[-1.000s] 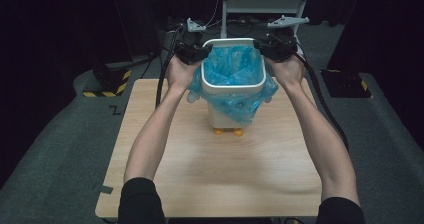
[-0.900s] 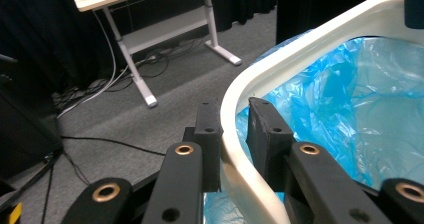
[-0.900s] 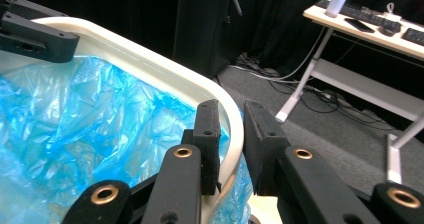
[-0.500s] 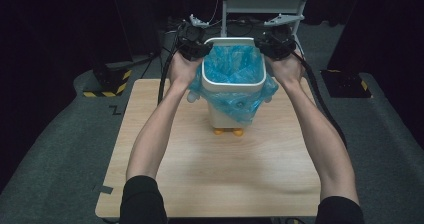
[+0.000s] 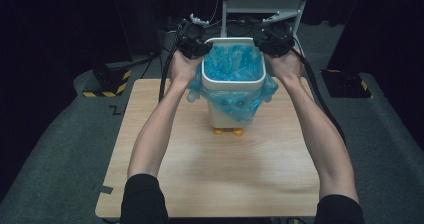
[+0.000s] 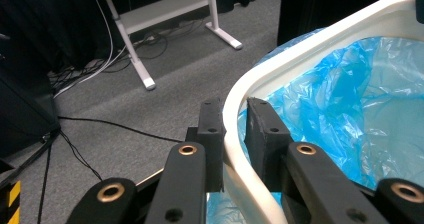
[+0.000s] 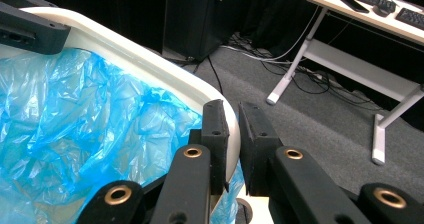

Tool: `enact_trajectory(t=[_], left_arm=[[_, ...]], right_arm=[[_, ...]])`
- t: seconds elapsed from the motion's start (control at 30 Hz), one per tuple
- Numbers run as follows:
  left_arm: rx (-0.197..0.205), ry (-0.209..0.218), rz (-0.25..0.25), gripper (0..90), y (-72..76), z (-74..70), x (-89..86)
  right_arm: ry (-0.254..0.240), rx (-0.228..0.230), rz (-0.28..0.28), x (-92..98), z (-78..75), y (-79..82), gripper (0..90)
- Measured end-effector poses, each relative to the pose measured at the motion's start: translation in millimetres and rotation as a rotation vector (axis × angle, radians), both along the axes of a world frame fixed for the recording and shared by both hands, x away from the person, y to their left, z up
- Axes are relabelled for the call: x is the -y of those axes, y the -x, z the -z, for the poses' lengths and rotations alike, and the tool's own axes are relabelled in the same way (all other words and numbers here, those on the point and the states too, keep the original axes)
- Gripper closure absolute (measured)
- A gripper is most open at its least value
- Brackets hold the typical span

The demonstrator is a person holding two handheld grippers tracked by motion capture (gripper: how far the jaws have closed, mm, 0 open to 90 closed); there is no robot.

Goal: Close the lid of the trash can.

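Blue bag lining a white bin (image 5: 234,79), both tongs on its rim.
Left tongs (image 6: 235,129) and right tongs (image 7: 231,129) have just been closing; each now clamps the rim ring, probably ready to lift it.

Black jaws clamp the white bin rim (image 6: 235,134) (blue liner (image 6: 340,114) inside).

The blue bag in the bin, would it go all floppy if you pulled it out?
Probably yes. The bag looks thin and crinkled, so it likely sags and weighs little. Its edge hangs loosely over the bin rim, so it may slip off. The rim clip pinched by both hand-held grippers looks stiff.
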State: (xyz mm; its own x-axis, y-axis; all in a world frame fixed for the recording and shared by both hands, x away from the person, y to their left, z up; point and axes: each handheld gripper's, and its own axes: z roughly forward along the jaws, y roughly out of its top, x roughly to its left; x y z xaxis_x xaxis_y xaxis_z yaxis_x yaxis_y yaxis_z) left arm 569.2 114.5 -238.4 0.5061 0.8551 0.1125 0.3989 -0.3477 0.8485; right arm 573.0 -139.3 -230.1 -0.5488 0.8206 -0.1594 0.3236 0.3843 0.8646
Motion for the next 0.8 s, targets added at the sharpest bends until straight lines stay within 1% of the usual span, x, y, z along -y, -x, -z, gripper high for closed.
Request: enact_trajectory(t=[0.23, 0.33, 0.47, 0.6, 0.67, 0.73, 0.8], left_arm=[[-0.010, -0.001, -0.012, 78.0, -3.3, 0.2, 0.7], [-0.009, -0.013, -0.018, 78.4, -2.6, -1.7, 2.0], [-0.008, -0.013, -0.013, 78.5, -1.8, -4.5, 2.6], [-0.021, -0.008, -0.013, 78.6, -3.4, -6.5, 2.3], [-0.037, -0.009, -0.013, 78.6, -5.4, -6.9, 1.8], [-0.050, -0.011, -0.015, 78.7, -7.4, -5.9, 1.7], [-0.052, -0.007, -0.018, 78.6, -8.2, -4.8, 1.2]], right_arm=[[0.003, -0.008, 0.005, -0.8, -0.6, -2.7, 82.5], [0.013, -0.013, 0.006, -1.6, -1.9, -2.5, 82.7], [0.018, -0.011, 0.005, -1.0, -4.0, -0.4, 82.8], [0.025, -0.013, 0.008, -1.4, -8.1, -0.1, 82.8], [0.031, -0.021, 0.008, -2.2, -8.9, -1.6, 82.8], [0.029, -0.042, 0.011, -3.1, -8.7, -3.8, 82.8], [0.028, -0.048, 0.009, -3.0, -7.7, -6.1, 82.8]])
